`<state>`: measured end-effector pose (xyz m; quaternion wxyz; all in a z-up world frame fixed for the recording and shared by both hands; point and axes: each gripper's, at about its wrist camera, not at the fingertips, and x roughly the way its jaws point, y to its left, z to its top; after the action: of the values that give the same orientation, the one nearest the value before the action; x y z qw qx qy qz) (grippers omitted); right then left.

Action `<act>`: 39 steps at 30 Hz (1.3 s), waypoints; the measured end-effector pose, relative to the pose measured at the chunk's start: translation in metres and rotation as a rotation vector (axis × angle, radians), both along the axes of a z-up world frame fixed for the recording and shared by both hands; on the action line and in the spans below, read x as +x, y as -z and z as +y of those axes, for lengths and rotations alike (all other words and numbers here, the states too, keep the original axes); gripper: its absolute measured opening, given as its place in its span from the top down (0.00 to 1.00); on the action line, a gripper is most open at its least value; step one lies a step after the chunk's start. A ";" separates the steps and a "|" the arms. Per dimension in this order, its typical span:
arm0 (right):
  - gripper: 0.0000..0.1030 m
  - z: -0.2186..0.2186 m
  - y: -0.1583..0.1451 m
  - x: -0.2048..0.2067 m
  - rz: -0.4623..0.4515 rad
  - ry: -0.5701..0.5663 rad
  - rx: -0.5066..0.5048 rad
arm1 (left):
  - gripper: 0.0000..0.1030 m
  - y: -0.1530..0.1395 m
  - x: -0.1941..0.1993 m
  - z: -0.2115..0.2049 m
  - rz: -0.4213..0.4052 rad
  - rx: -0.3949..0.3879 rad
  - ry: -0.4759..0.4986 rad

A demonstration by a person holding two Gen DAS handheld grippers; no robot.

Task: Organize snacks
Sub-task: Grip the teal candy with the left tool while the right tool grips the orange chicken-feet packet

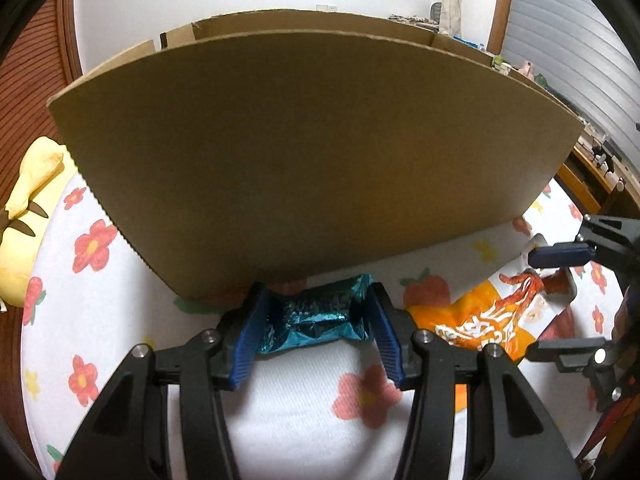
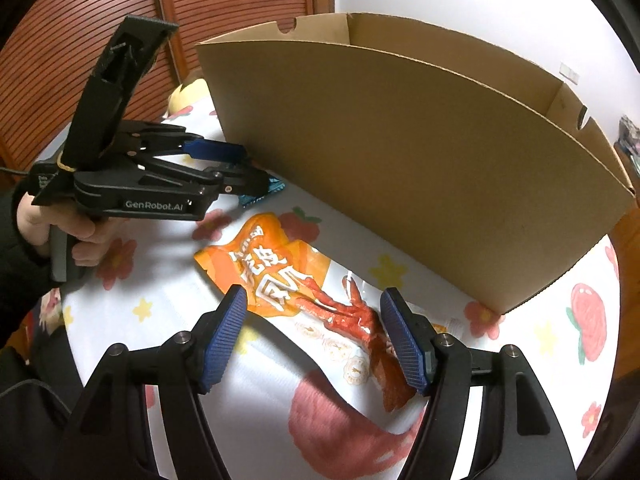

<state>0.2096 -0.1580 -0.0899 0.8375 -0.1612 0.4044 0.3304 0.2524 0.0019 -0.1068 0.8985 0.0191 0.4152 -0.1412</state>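
Note:
My left gripper (image 1: 318,320) is shut on a teal foil snack packet (image 1: 320,316), held low over the flowered cloth, close to the near wall of the open cardboard box (image 1: 312,152). From the right wrist view the left gripper (image 2: 256,184) shows with the teal packet (image 2: 276,188) poking out beside the box (image 2: 420,160). An orange and white snack bag (image 2: 304,300) lies flat on the cloth. My right gripper (image 2: 312,332) is open, its fingers either side of that bag's near end. The bag (image 1: 488,320) and the right gripper (image 1: 560,300) also show at right in the left wrist view.
A white cloth with red flowers and strawberries (image 2: 168,320) covers the surface. A yellow plush toy (image 1: 28,208) lies at the left edge. Wooden slatted doors (image 2: 80,40) stand behind. A wooden shelf with clutter (image 1: 600,160) is at the right.

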 end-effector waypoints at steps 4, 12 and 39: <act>0.31 -0.010 -0.004 -0.006 -0.004 -0.001 0.005 | 0.49 0.003 -0.004 0.002 0.004 -0.011 0.011; 0.30 -0.011 0.002 -0.018 -0.026 -0.012 -0.062 | 0.53 0.008 -0.013 0.002 -0.012 -0.004 0.043; 0.70 0.006 0.011 -0.010 -0.014 -0.132 -0.127 | 0.56 0.004 -0.018 0.016 0.021 -0.041 0.062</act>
<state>0.1997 -0.1522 -0.1010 0.8047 -0.2427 0.4073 0.3573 0.2341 0.0179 -0.1110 0.8894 0.0118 0.4209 -0.1777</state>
